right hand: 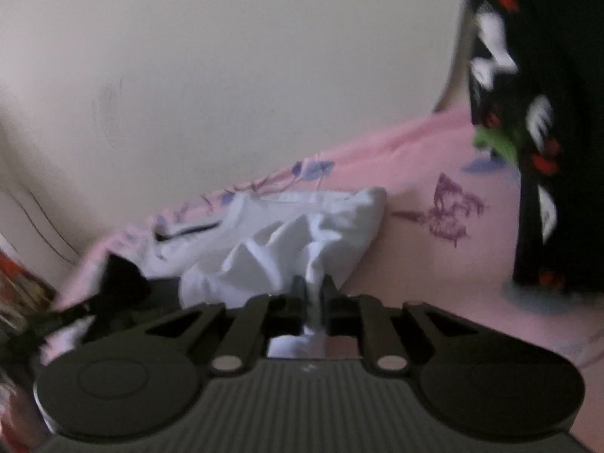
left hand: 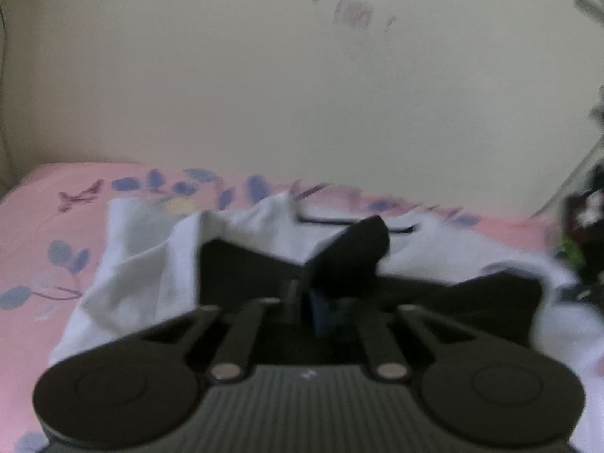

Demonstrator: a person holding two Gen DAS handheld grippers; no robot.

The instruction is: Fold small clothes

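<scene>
A small white garment with black parts (left hand: pixel 151 249) lies crumpled on the pink floral bedsheet (left hand: pixel 37 226). In the left wrist view my left gripper (left hand: pixel 302 294) is shut on a black fold of it (left hand: pixel 351 253), which sticks up between the fingers. In the right wrist view my right gripper (right hand: pixel 313 290) is shut on a bunch of the garment's white cloth (right hand: pixel 287 249), lifted a little off the sheet (right hand: pixel 415 264). Both views are blurred.
A cream wall (left hand: pixel 264 75) rises right behind the bed. A black cloth with white, red and green print (right hand: pixel 536 113) hangs at the right of the right wrist view. Something red and patterned (right hand: pixel 19 283) sits at the left edge.
</scene>
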